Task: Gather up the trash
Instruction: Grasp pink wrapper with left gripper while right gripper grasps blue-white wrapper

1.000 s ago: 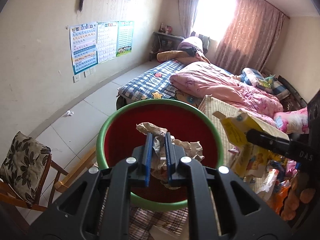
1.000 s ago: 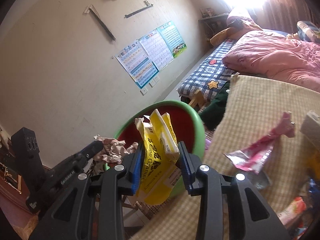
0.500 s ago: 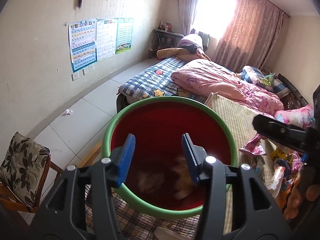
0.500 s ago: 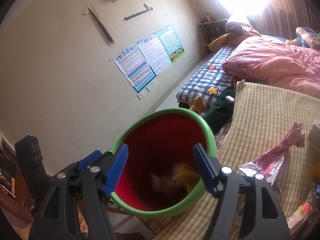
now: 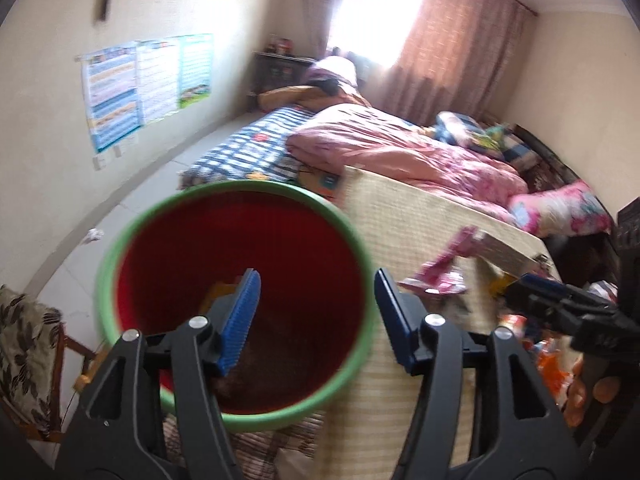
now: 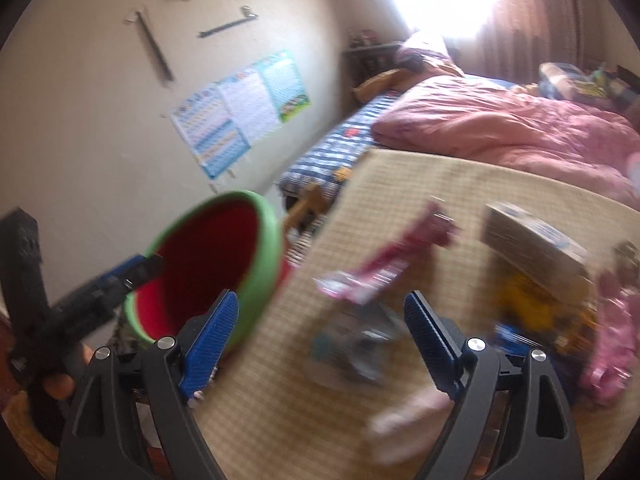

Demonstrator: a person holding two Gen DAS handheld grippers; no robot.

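Left hand-held gripper (image 5: 316,312): jaws apart, just been opening, nothing between the pads. It hangs over the near right rim of the red bin (image 5: 120,264) with the green lip. A yellow scrap (image 5: 218,294) shows low inside the bin; the rest of the contents are dark and blurred.

Right hand-held gripper (image 6: 320,338): jaws spread wide, also just been opening, empty. It hangs above the checked table (image 6: 400,184), just right of the bin. Trash on the table, all motion-blurred: pink wrapper (image 6: 384,268) ahead of the jaws, cardboard box (image 6: 532,240) further right, yellow packet (image 6: 528,304) below the box, more pink wrapping (image 6: 612,344) at the far right edge.
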